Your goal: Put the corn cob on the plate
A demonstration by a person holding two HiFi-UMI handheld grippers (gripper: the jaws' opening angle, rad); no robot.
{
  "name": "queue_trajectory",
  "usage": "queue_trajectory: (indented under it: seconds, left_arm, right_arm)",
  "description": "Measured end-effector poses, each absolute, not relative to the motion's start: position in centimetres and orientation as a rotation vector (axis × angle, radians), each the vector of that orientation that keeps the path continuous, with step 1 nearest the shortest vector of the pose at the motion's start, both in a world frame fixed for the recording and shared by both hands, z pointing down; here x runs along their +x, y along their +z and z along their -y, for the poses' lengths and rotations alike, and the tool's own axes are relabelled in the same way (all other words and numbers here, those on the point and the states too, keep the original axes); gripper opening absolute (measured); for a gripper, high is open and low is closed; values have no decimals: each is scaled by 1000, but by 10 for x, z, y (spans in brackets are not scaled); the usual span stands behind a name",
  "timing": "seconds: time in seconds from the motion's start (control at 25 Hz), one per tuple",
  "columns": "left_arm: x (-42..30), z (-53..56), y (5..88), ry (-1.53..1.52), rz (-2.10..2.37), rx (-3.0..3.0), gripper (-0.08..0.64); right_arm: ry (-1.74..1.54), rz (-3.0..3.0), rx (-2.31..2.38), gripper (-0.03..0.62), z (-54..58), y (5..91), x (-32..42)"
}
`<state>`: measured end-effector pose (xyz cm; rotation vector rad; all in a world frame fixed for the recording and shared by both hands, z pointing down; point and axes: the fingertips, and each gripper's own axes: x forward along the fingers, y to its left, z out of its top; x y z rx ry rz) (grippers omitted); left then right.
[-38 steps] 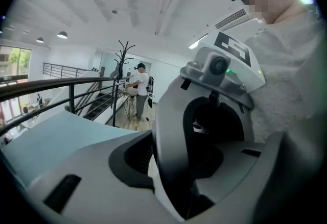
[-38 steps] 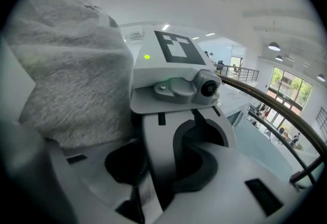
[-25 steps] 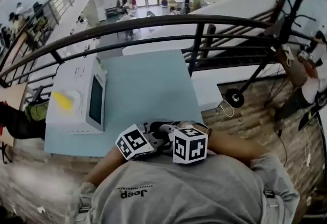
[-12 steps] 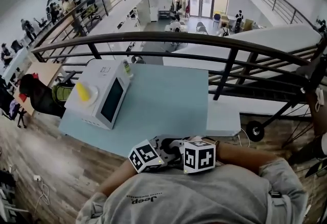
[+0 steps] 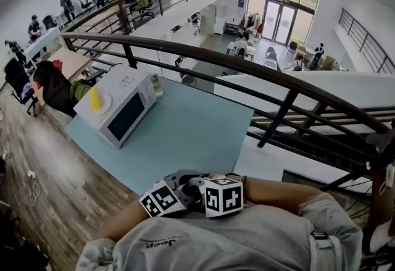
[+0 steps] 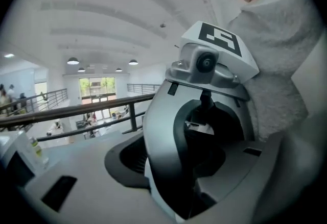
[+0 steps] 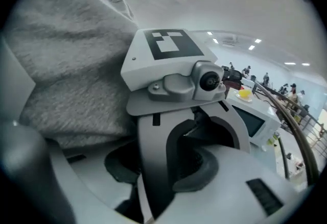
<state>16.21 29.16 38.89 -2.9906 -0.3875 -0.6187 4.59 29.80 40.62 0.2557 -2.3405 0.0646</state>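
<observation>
Two risks: your left gripper (image 5: 176,184) and right gripper (image 5: 207,184), nested at lower centre, may snag on parting, and a glancing reach may knock the corn cob (image 5: 94,98) down. Both jaw pairs stand half spread, holding no food; the left's have just been opening. Small and yellow, it sits on the white plate (image 5: 105,105) atop the microwave (image 5: 126,116), upper left.

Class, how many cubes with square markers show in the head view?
2: the left cube and the right cube, side by side just in front of the person's chest. None appears hidden.
</observation>
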Motion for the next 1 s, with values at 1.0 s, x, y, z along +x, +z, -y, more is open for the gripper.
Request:
queue_trajectory:
  seconds: [1.0]
  left_arm:
    - [58,-368,348,375,-1627,-3069,18]
  right_arm:
    - [700,3111,531,17,-329,322,289]
